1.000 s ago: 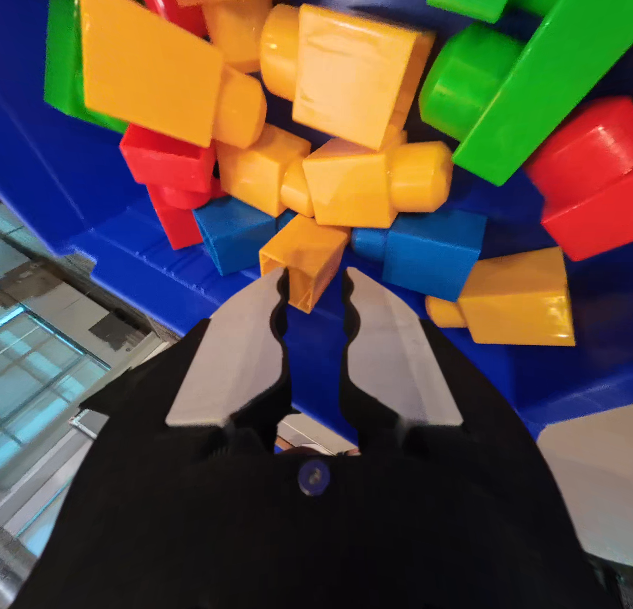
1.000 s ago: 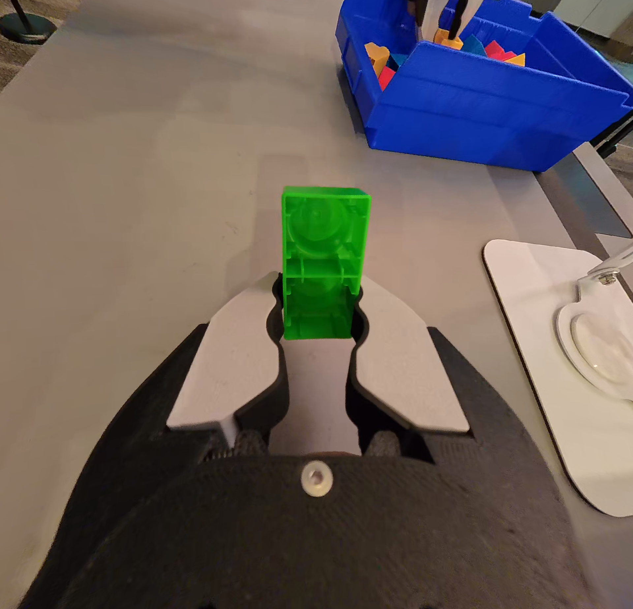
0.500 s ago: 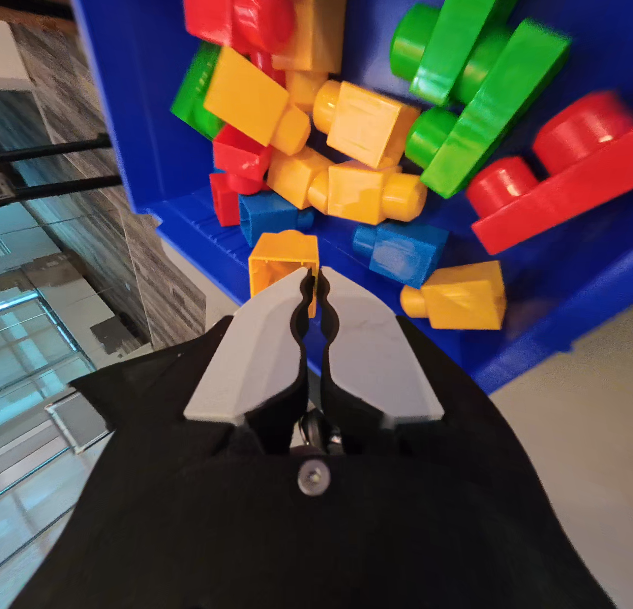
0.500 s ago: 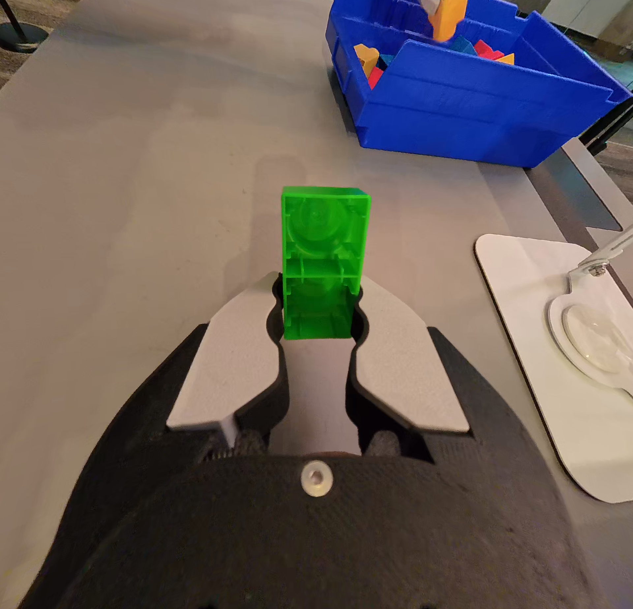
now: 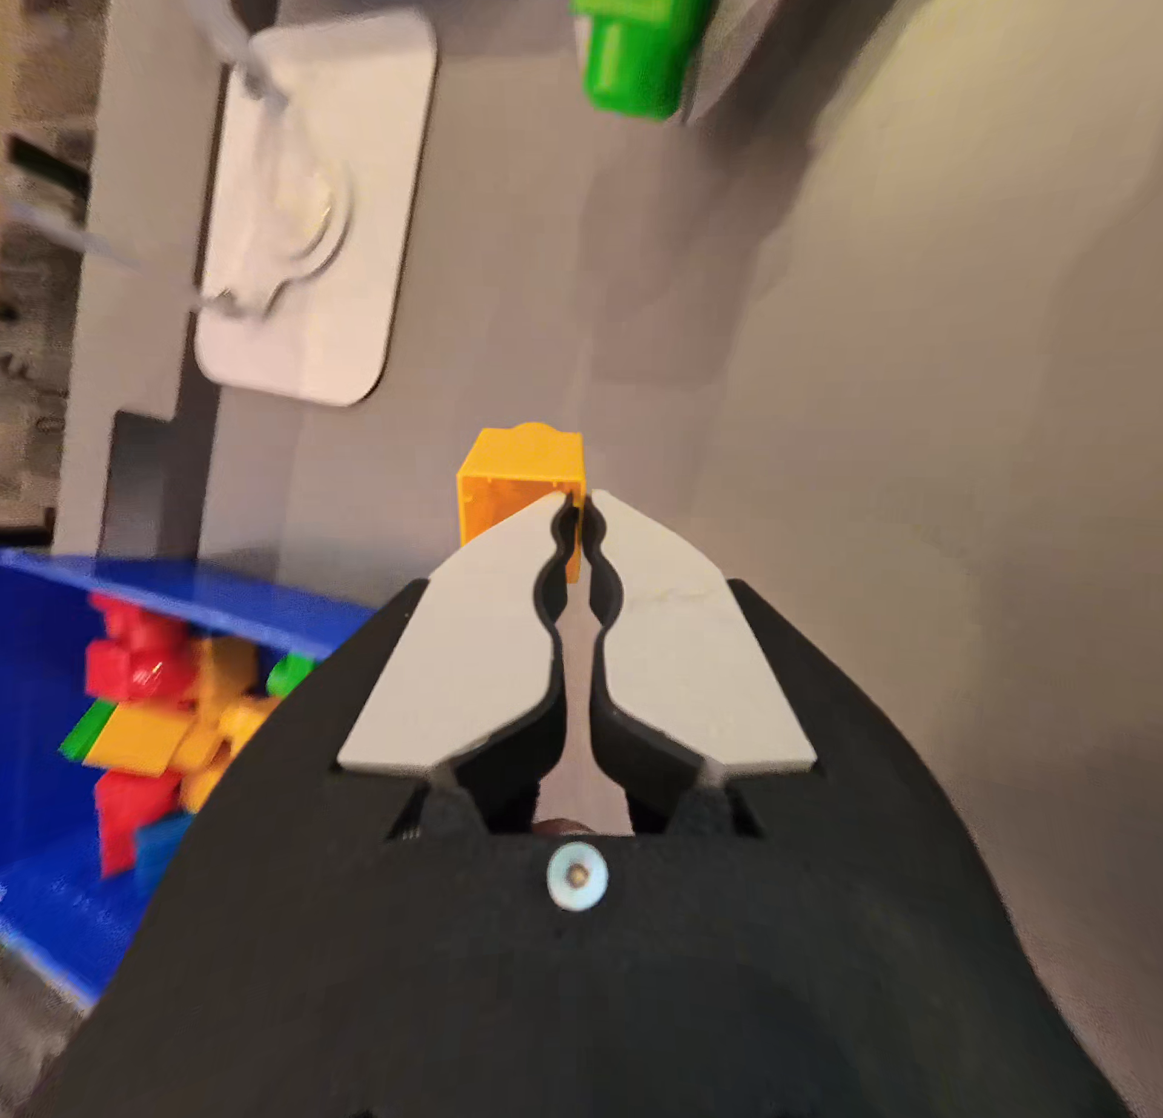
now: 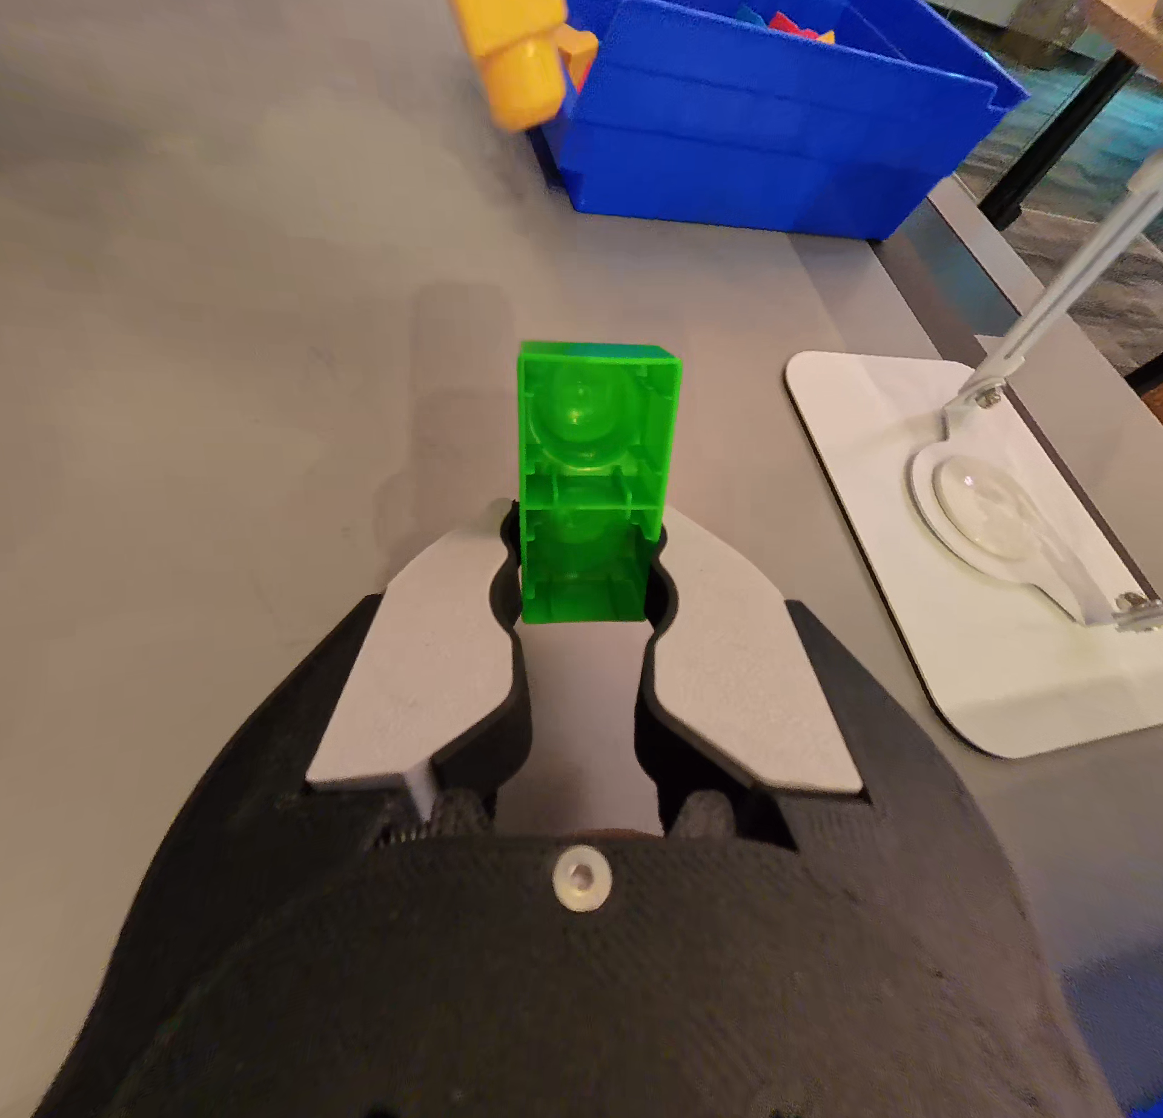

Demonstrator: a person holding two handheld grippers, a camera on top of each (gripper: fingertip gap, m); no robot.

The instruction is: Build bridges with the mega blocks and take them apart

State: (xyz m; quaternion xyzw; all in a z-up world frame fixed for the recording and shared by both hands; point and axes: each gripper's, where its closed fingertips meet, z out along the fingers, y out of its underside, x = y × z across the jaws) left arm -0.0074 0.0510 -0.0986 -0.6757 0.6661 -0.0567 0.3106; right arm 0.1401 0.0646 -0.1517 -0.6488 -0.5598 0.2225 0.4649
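Grey table (image 6: 252, 333); bin (image 6: 755, 131) blocks blurred, cropped.

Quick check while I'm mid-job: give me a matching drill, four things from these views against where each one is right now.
Things:
1. green block
2. yellow block
3. blue bin
4. white base plate

Places:
A. on the table, full of loose blocks
B. clamped in the right tool, hollow side to the camera
C. flat on the table at its right edge
D. pinched by one wall in the left tool, above the table

Pairs: 1-B, 2-D, 3-A, 4-C
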